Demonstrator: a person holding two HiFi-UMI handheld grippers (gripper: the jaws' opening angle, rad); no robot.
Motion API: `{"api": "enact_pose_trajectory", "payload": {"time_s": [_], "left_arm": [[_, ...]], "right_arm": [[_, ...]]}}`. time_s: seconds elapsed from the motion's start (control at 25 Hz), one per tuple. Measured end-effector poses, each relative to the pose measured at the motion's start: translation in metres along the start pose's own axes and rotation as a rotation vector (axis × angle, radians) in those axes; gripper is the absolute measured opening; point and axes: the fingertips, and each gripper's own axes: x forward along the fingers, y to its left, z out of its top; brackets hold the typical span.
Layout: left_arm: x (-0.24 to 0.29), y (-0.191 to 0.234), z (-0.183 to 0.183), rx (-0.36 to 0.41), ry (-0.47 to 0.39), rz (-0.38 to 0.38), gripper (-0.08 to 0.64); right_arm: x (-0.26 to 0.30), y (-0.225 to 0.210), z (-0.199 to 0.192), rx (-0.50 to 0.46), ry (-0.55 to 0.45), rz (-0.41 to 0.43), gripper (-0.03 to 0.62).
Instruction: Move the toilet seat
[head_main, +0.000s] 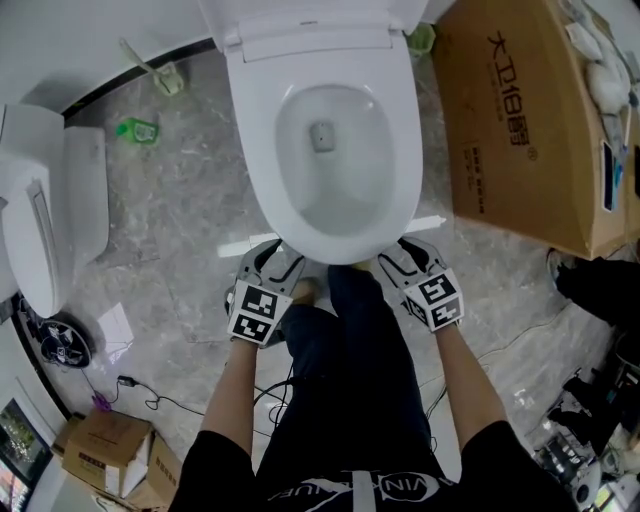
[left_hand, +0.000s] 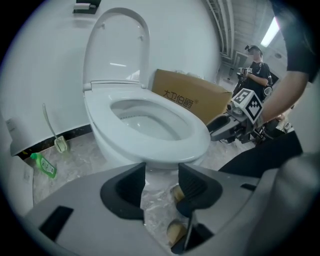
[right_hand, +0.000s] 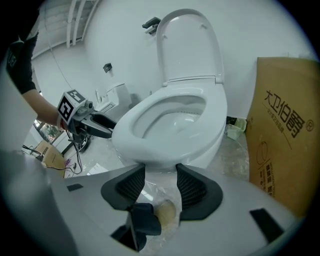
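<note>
The white toilet stands with its seat ring (head_main: 268, 170) down on the bowl and its lid (left_hand: 117, 47) upright against the wall. My left gripper (head_main: 278, 258) is at the front left of the bowl rim, and my right gripper (head_main: 405, 252) at the front right. In the left gripper view the jaws (left_hand: 162, 170) stand open, empty, just below and short of the seat's front edge (left_hand: 165, 155). The right gripper view shows the same: open jaws (right_hand: 160, 172) under the seat's front edge (right_hand: 155, 160), nothing between them. Each gripper view also catches the other gripper beside the bowl.
A large cardboard box (head_main: 520, 120) stands close on the toilet's right. Another white toilet piece (head_main: 50, 210) lies at the left. A toilet brush (head_main: 160, 70) and green bottle (head_main: 138, 128) sit by the wall. My dark trouser leg (head_main: 340, 340) is between the grippers. Another person (left_hand: 257, 70) stands behind.
</note>
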Motion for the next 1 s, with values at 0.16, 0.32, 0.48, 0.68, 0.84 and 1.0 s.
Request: {"api": "enact_pose_trajectory", "payload": {"time_s": [0.16, 0.32, 0.48, 0.68, 0.84, 1.0], "left_arm": [[-0.003, 0.001, 0.003, -0.005, 0.014, 0.007, 0.204], [-0.014, -0.002, 0.012, -0.023, 0.011, 0.013, 0.198], [-0.030, -0.005, 0.027, -0.028, 0.002, 0.018, 0.193], [-0.051, -0.009, 0.049, -0.039, -0.014, 0.014, 0.190], [-0.067, -0.011, 0.067, -0.041, -0.033, 0.021, 0.187], [-0.084, -0.011, 0.087, -0.046, -0.053, 0.018, 0.187]], "right_arm": [[-0.004, 0.003, 0.005, 0.028, -0.004, -0.027, 0.193], [-0.015, 0.008, 0.015, 0.043, -0.023, -0.041, 0.186], [-0.032, 0.013, 0.031, 0.044, -0.054, -0.041, 0.184], [-0.056, 0.019, 0.052, 0.055, -0.096, -0.041, 0.179], [-0.074, 0.022, 0.071, 0.063, -0.127, -0.040, 0.176], [-0.092, 0.025, 0.093, 0.071, -0.152, -0.038, 0.175]]}}
